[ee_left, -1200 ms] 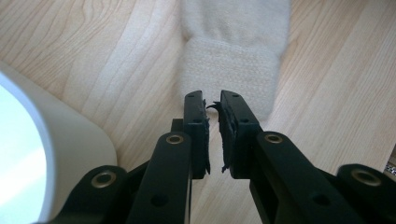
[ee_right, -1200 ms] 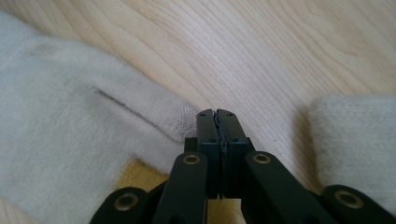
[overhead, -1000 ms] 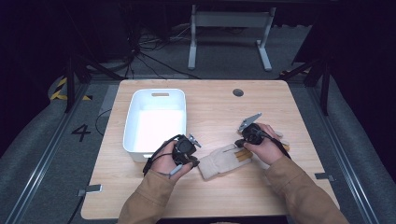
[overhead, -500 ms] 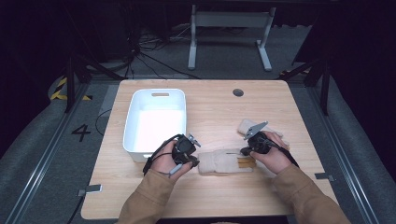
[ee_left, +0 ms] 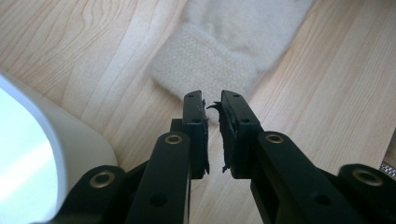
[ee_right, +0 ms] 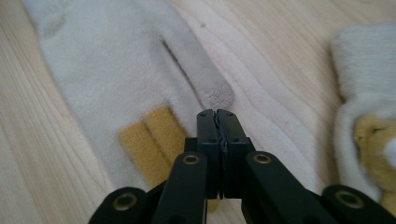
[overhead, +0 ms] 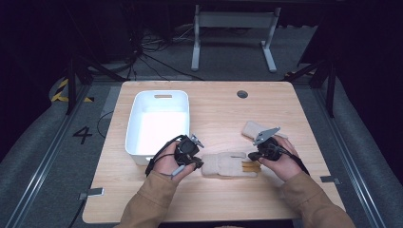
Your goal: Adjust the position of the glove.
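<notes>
Mitten (overhead: 230, 165), cream fleece with two mustard strips near its right end, lies flat on the surface (overhead: 218, 107) between our two tools. The only writing we can read is a "4" (overhead: 82, 135) on the floor at nine o'clock of the surface. Our left tool (overhead: 196, 163) sits at the mitten's cuff, jaws a narrow slit apart with nothing between them. Our right tool (overhead: 252, 156) is closed on nothing, over the mustard strips. A second mitten (overhead: 252, 129) lies at one o'clock of the first. A white bin (overhead: 159, 97) stands at ten o'clock; bare surface stretches toward twelve.
</notes>
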Motion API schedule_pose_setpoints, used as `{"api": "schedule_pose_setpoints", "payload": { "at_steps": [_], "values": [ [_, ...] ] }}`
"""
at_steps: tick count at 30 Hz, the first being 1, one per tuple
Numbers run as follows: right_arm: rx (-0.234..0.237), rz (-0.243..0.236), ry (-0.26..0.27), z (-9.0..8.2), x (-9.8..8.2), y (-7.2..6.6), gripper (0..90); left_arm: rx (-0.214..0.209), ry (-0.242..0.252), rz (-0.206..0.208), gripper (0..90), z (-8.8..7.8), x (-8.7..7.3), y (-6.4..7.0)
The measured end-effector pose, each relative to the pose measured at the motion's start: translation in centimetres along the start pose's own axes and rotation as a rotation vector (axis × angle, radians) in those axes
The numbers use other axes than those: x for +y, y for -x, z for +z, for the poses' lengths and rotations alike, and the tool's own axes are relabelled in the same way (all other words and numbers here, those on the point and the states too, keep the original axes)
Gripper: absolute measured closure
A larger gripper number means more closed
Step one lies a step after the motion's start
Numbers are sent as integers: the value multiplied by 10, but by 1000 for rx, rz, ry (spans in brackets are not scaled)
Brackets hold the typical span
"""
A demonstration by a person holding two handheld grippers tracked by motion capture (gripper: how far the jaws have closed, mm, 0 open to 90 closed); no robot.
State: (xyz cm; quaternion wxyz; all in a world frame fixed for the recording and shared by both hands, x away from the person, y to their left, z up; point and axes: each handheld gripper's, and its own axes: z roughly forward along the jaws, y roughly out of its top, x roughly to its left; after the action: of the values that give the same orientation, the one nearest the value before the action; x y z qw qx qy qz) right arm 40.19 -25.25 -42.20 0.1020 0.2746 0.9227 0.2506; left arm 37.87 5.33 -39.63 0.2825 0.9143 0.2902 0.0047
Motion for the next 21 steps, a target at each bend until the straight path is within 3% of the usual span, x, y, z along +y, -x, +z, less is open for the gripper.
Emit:
{"api": "schedule_pose_setpoints", "payload": {
  "at_steps": [1,6,10,21],
  "values": [
    [0,0,0,0,0,0,896,0,0,0,805,0,0,0],
    [-21,58,118,-23,-3,8,854,-4,25,-3,780,-6,2,-1],
    [-39,96,173,-35,-9,15,813,-6,39,-10,766,-9,2,-2],
    [-90,171,241,-51,-23,32,718,-4,56,-15,747,-15,2,-4]
  ]
}}
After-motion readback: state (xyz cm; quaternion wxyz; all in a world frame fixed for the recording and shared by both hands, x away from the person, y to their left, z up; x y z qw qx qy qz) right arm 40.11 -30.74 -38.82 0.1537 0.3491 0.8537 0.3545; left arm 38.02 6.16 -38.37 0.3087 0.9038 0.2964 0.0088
